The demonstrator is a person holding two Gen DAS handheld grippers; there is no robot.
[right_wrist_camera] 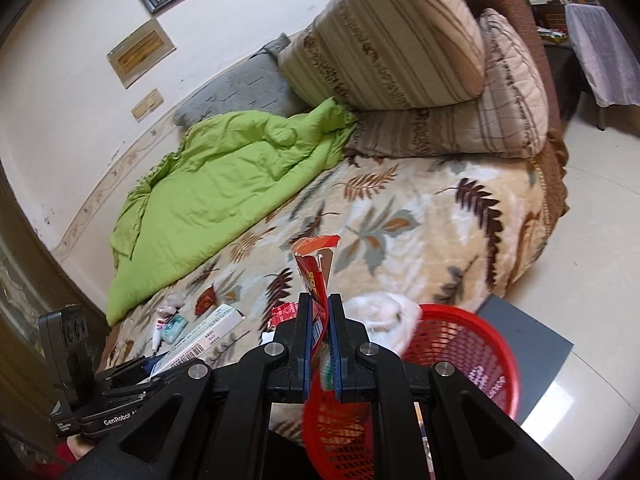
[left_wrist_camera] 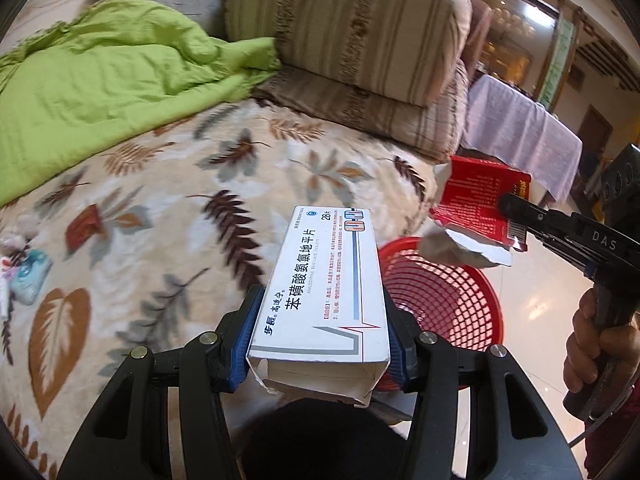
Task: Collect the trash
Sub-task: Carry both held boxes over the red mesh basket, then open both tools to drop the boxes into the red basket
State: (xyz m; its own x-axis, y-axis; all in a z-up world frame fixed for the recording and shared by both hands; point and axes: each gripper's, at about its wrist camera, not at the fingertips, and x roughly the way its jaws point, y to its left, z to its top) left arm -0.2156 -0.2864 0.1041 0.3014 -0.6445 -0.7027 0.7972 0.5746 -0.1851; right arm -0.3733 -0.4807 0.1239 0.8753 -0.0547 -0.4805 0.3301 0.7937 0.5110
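Your left gripper (left_wrist_camera: 320, 344) clenched on the white cardboard medicine box (left_wrist_camera: 326, 288) over the bed's (left_wrist_camera: 168, 216) edge, your right gripper (right_wrist_camera: 320, 336) pinching the flattened red wrapper (right_wrist_camera: 316, 276) above the red mesh plastic basket's (right_wrist_camera: 472, 344) rim, open floor (right_wrist_camera: 592, 280) beyond.

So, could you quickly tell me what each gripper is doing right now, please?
Left gripper: closed on the white medicine box.
Right gripper: closed on the red wrapper, above the red basket.
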